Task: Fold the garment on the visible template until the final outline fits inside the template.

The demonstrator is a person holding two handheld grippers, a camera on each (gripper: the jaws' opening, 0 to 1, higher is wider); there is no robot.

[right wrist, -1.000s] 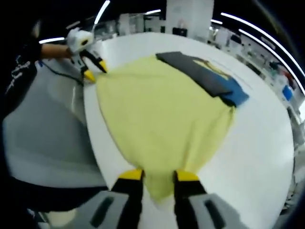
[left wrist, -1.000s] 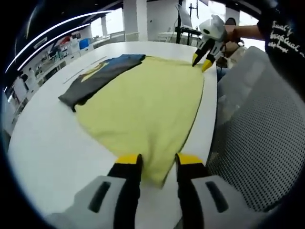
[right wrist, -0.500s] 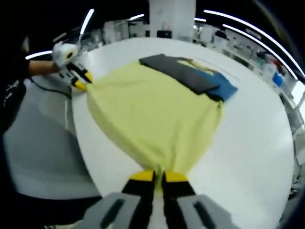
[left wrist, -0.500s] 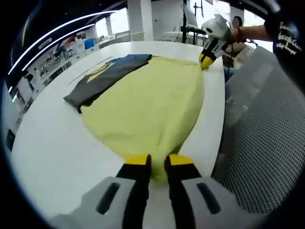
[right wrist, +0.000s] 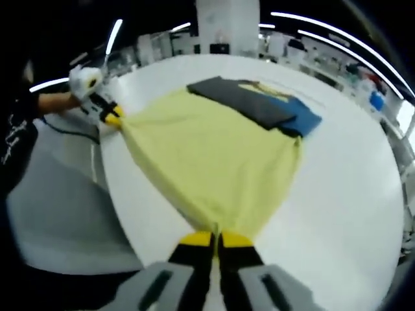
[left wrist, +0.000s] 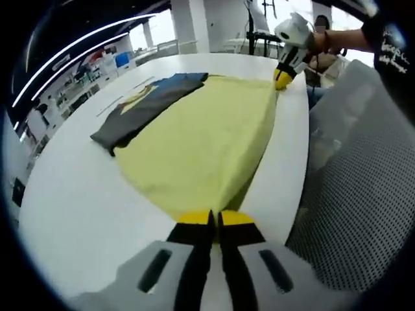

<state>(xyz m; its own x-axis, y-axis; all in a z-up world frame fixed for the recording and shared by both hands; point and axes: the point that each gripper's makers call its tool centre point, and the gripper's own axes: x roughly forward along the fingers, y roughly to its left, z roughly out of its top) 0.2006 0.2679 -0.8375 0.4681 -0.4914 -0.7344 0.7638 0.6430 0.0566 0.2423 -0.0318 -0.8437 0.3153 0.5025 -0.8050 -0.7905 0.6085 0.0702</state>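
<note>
While white print on sleeve (left wrist: 392, 52) unreadable, both jaws clamped on yellow garment (left wrist: 201, 139) corners.

Looks like a lab or open workspace, not a home. There's a big round white counter (left wrist: 78, 194), and past its far edge shelves (left wrist: 97, 65) packed with bins and gear. Long strip lights (right wrist: 337, 32) run overhead, a white pillar (right wrist: 227, 19) stands behind the counter, and a mesh office chair (left wrist: 356, 194) sits right beside it.
</note>
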